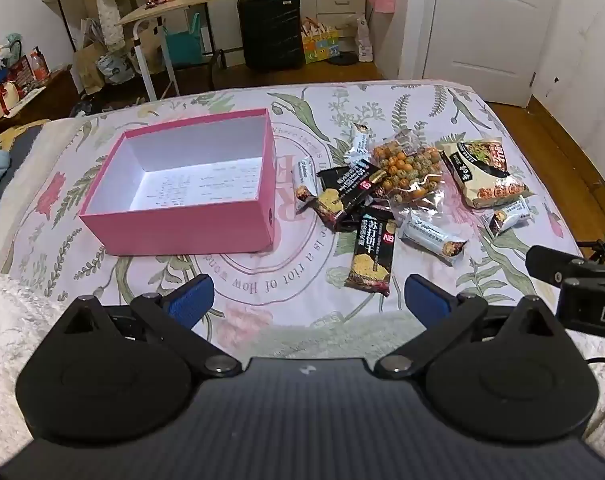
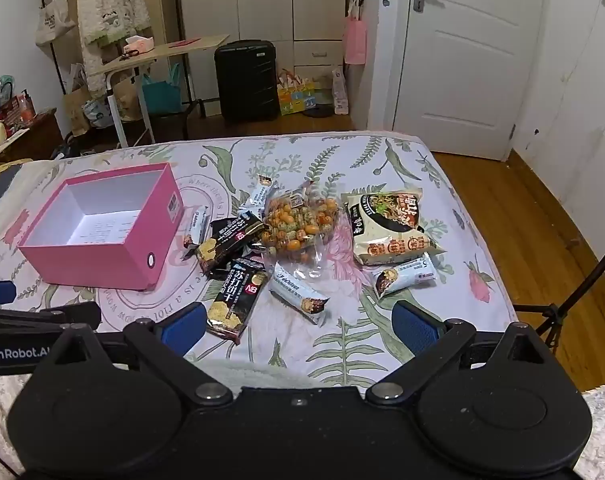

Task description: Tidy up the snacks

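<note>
An empty pink box (image 1: 174,228) (image 2: 102,264) with a white inside sits on the flowered bed sheet, left of a heap of snacks. The heap holds black cracker packets (image 1: 372,256) (image 2: 234,300), a clear bag of coloured coated nuts (image 1: 406,172) (image 2: 298,224), a cream noodle packet (image 1: 484,176) (image 2: 390,224) and several small white bars (image 1: 432,236) (image 2: 298,296). My left gripper (image 1: 308,300) hovers open over the near sheet, short of the snacks, nothing between its blue pads. My right gripper (image 2: 298,324) is open too, just before the closest black packet and white bar.
The bed (image 2: 442,184) ends at a wooden floor (image 2: 542,216) on the right and far side. Beyond stand a black suitcase (image 2: 246,80), a folding table (image 2: 158,56), a white door (image 2: 462,60) and bags. A tripod leg (image 2: 574,292) rises at the right.
</note>
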`<state>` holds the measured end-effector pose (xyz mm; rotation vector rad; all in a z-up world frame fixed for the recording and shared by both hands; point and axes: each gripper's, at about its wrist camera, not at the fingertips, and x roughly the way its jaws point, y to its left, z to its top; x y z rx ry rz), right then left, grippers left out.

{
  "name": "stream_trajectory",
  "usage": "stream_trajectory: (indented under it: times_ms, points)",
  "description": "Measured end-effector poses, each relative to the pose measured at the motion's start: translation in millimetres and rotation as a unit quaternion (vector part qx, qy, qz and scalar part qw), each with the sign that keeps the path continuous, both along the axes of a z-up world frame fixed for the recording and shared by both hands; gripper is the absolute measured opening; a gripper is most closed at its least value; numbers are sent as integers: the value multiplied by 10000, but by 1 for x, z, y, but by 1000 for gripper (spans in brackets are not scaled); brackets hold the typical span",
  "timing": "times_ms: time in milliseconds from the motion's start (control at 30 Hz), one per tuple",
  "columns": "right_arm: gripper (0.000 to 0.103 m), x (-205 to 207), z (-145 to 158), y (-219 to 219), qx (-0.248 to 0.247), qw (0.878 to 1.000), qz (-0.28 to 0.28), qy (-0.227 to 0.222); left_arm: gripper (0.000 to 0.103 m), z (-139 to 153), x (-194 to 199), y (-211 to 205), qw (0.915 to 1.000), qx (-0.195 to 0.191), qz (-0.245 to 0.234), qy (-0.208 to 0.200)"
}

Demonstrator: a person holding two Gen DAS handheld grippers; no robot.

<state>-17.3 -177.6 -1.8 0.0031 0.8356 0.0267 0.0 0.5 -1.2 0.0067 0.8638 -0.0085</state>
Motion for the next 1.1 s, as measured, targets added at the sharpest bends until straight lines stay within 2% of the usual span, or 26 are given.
stream_trajectory:
  times_ms: [333,667,900,1100]
  points:
    - [101,-6,-3,-16,-13,10000,-20,50,101,-10,1,-16,9996,-31,-109,262]
    - [101,-9,-3,-12,-77,10000,-21,-8,101,-6,-1,-19,9997,-42,-118,203]
    - [101,-17,5,-7,-29,9992,78,-403,101,-3,-4,-15,9998,-101,-78,125]
    - [101,-16,2,-6,22,9990,96,-439,102,-5,-6,-12,9998,-182,20,-87]
